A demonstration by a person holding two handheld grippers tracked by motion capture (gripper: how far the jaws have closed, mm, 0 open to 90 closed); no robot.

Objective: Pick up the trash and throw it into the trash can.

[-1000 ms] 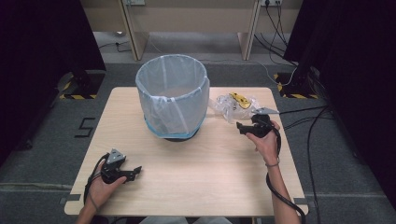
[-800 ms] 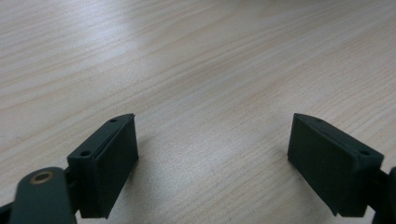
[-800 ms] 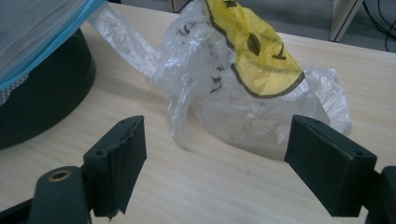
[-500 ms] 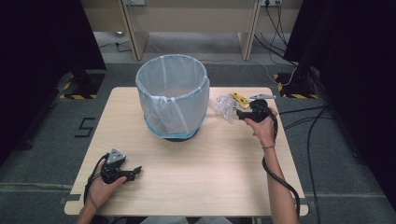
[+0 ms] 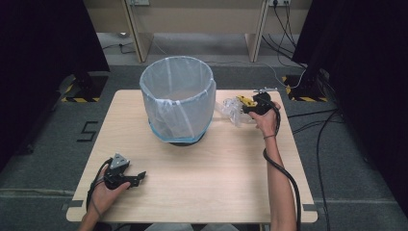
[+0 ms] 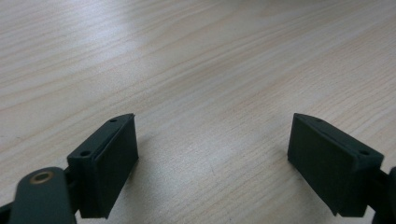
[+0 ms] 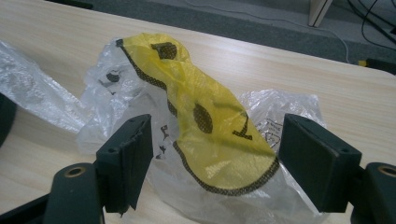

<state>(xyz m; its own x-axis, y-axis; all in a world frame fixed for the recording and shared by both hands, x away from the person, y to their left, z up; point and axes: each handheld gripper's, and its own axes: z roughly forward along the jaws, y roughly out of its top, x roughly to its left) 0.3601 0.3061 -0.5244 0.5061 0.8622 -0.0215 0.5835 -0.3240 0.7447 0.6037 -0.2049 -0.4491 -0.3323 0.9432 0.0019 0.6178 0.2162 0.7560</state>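
The mesh-walled, plastic-lined round bin (image 5: 177, 98) stands on the light wooden table (image 5: 207, 178) toward 12 o'clock. The crumpled clear-and-yellow plastic bag (image 5: 235, 109) lies beside it at 2 o'clock — between the right gripper's (image 7: 215, 163) parted jaws. The left gripper (image 5: 136, 177) rests at 8 o'clock.

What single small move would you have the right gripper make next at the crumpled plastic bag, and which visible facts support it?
Probably close the right gripper on the plastic bag. Its jaws stand open on either side of the bag's yellow printed part, which lies between them on the table. The lined bin stands beside it, a likely destination. The left gripper rests open, apart.
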